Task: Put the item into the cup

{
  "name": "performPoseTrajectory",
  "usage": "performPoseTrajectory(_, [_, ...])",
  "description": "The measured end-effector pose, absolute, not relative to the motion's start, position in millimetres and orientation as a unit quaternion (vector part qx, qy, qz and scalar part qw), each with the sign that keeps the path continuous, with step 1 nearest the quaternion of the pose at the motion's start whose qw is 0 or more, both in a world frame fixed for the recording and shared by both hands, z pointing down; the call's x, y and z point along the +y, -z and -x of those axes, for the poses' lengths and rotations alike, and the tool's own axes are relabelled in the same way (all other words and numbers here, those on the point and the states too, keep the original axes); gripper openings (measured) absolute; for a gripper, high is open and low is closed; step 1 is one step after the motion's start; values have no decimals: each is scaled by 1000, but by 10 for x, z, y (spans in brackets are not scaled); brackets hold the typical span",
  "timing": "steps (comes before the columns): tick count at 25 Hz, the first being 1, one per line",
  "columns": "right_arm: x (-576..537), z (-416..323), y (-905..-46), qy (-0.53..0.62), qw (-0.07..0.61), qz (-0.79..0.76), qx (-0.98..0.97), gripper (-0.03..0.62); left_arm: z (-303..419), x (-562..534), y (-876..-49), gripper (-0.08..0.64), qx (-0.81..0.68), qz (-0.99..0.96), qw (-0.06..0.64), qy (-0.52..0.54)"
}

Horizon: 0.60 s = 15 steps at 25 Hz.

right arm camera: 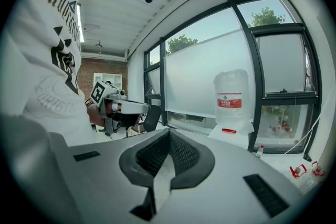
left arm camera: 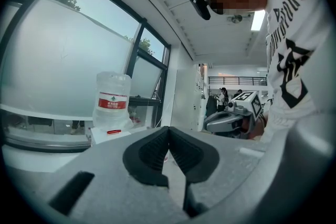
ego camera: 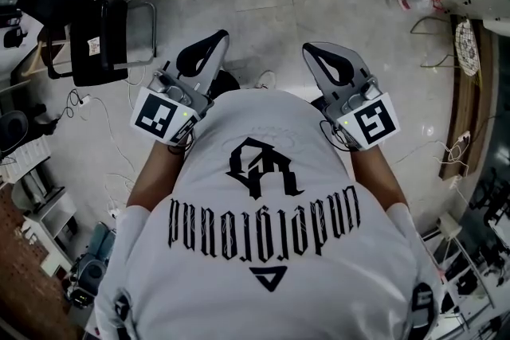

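- The person's white T-shirt with black lettering point(ego camera: 263, 203) fills the lower half of the head view. The camera looks straight down the body, so the person is standing upright and not bending over a work surface.
- The pale grey polished floor point(ego camera: 263, 20) takes up the upper middle of the head view. Nothing lies on it directly beyond the gripper tips.
- A black metal-framed chair point(ego camera: 103, 40) stands at the upper left of the head view, well apart from both grippers.
- A clear plastic water jug with a red label point(left arm camera: 112, 98) stands upright by the window, left of centre in the left gripper view. It is right of centre in the right gripper view point(right arm camera: 231, 96).
- The grey left gripper point(ego camera: 217, 41) and the grey right gripper point(ego camera: 312, 52) are held against the waist and point out over the floor. This looks like a resting or carrying pose, not a reach.
- Each gripper view shows its own black ribbed jaws pressed together at the tips with nothing between them.
- Neither the item nor the cup can be seen in any view, so where they are, and whether the item is in the cup, cannot be told.
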State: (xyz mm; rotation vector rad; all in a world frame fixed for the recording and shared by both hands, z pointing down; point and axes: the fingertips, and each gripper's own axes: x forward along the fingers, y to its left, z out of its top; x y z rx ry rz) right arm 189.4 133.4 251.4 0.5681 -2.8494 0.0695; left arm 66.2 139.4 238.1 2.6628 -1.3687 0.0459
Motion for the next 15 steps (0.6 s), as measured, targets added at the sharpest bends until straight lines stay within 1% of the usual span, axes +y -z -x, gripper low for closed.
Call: performPoseTrajectory(15, [1253, -1843, -2425, -20, 111, -189, -976, 13, -647, 1324, -2364, 12, -457, -886, 76, -11])
